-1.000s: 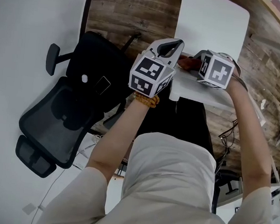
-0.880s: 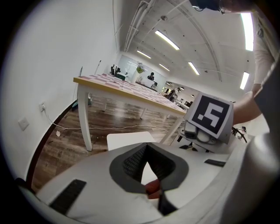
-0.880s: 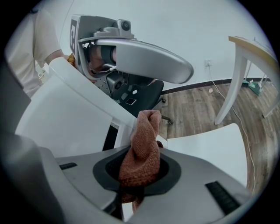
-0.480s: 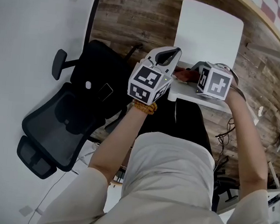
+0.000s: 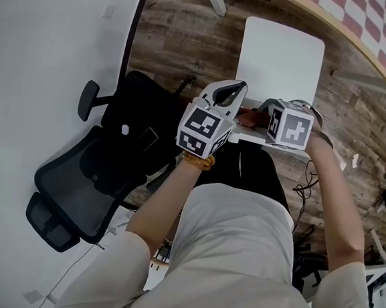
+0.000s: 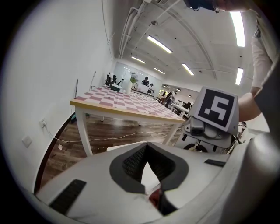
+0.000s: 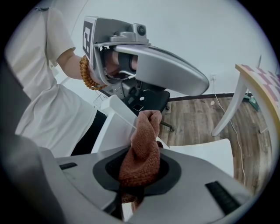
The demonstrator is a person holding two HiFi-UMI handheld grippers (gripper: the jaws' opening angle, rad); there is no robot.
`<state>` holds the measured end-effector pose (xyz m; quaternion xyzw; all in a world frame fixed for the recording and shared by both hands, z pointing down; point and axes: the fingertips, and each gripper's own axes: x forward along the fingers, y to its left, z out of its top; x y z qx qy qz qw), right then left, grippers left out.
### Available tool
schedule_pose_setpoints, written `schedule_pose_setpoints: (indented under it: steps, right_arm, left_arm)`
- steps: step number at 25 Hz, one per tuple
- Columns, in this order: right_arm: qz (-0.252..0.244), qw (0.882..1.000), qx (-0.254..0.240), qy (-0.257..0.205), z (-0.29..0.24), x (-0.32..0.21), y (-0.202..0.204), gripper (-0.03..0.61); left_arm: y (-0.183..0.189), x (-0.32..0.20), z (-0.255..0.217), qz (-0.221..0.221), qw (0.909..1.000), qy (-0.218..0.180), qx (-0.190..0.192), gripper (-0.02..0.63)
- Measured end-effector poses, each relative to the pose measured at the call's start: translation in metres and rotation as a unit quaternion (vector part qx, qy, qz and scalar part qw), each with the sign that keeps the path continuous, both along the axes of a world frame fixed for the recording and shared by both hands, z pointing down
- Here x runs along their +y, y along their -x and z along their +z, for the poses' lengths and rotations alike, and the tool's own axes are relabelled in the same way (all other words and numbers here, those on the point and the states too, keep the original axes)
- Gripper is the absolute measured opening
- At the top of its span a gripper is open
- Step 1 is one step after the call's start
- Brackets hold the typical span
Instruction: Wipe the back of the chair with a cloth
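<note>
A white chair (image 5: 282,54) stands in front of me, and its back's top edge (image 5: 251,139) lies just under both grippers. My right gripper (image 5: 264,112) is shut on a rust-brown cloth (image 5: 252,116), which bunches up out of its jaws (image 7: 142,148) over the chair back (image 7: 114,118). My left gripper (image 5: 241,87) hovers just left of the cloth, shut, with its tips touching and nothing held (image 6: 146,151). In the right gripper view it hangs above the cloth (image 7: 203,89).
A black office chair (image 5: 104,169) stands to the left against a white wall (image 5: 39,69). A table with a checkered top (image 5: 378,39) is at the far right, and cables (image 5: 308,183) lie on the wooden floor (image 5: 182,42).
The head view has tilted, showing more of the far floor. Both grippers stay over the chair back's top edge, shifted only slightly, with the cloth still held.
</note>
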<state>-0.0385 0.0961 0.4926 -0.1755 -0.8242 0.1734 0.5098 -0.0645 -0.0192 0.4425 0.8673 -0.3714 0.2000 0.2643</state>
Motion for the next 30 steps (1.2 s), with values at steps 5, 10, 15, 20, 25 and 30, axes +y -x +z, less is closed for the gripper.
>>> schedule_pose_setpoints:
  steps: [5,10,15,20,25,30]
  right_arm:
    - [-0.006,1.0,-0.005,-0.008,-0.017,0.002,0.0,0.086]
    - [-0.005,1.0,-0.006,-0.015,-0.035,0.003,-0.001,0.086]
    - [-0.006,1.0,-0.012,-0.02,-0.044,0.005,-0.005,0.086]
    - [0.014,1.0,-0.003,-0.013,-0.038,0.003,-0.014,0.086]
    - [0.018,1.0,0.006,-0.019,-0.02,0.001,-0.021,0.086]
    - [0.016,0.999,0.019,-0.021,0.004,-0.001,-0.026,0.086]
  left_arm:
    - [-0.002,-0.001,-0.017,-0.002,0.9999,-0.012,0.002,0.014]
    - [-0.005,0.001,-0.029,-0.004,0.9998,-0.017,0.007,0.014]
    - [-0.014,0.004,-0.039,-0.004,0.9996,-0.021,0.018,0.014]
    - [-0.024,0.002,-0.041,-0.001,0.9995,-0.02,0.026,0.014]
    - [-0.034,-0.004,-0.039,0.003,0.9987,-0.006,0.05,0.015]
    - [-0.036,-0.022,-0.039,0.002,0.9988,-0.02,0.044,0.014]
